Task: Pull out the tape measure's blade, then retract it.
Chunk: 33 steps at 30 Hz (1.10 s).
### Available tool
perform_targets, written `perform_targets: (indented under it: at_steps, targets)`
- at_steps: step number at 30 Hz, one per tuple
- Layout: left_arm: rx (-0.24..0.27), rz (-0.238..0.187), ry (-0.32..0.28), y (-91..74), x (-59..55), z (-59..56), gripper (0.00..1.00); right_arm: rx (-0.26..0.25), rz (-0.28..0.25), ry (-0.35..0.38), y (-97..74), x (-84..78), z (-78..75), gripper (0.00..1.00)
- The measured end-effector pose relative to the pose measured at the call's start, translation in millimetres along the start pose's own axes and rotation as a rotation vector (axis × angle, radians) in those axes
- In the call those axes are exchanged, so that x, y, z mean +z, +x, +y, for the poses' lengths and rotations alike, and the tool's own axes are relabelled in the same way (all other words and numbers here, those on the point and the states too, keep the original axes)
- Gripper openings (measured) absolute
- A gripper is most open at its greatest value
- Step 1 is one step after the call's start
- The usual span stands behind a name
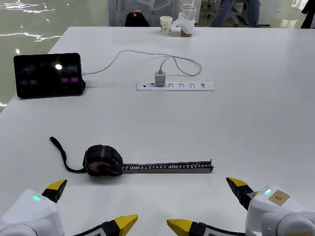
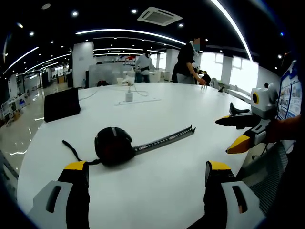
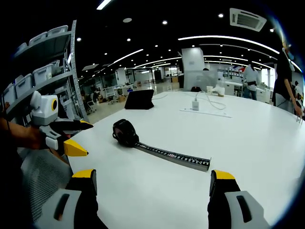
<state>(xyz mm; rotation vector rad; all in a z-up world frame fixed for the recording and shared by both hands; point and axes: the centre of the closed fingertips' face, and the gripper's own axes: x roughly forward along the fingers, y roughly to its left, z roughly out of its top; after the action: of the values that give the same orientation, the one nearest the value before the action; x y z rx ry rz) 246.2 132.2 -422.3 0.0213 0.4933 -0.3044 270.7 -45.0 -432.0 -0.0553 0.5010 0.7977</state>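
A black tape measure point(image 1: 102, 161) lies on the white table point(image 1: 236, 123), its dark blade point(image 1: 167, 167) drawn out to the right and its wrist strap point(image 1: 61, 152) trailing left. The same tape measure point(image 2: 113, 144) sits ahead in the left gripper view, and as the case point(image 3: 125, 132) with blade point(image 3: 176, 156) in the right gripper view. My left gripper point(image 1: 91, 204) hangs open just in front of the case, holding nothing. My right gripper point(image 1: 204, 205) is open near the table's front edge, below the blade's end. Own jaws: left gripper point(image 2: 145, 174), right gripper point(image 3: 151, 183).
A dark tablet point(image 1: 48, 74) stands at the back left, cabled to a white power strip point(image 1: 175, 85) with a charger. Cups point(image 1: 166, 24) stand at the far edge. People stand beyond the table point(image 2: 188, 59). Shelving with bins point(image 3: 43, 67) stands off the table's side.
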Motion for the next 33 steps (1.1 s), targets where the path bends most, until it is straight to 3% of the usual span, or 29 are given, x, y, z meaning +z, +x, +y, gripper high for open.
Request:
perform_targets:
  at_steps: [7,24,33]
  targets:
    - [0.015,0.001,-0.018,0.5,-0.3,3.1,0.99,0.007,0.007,-0.01,-0.1,-2.0,0.0,0.99]
    - [0.038,0.0,-0.016,8.2,3.8,6.0,0.99,0.083,0.044,-0.061,0.2,-5.9,1.5,0.99]
    - [0.068,-0.002,-0.026,15.1,9.2,10.6,0.99,0.114,0.071,-0.099,1.2,-5.7,-6.9,0.97]
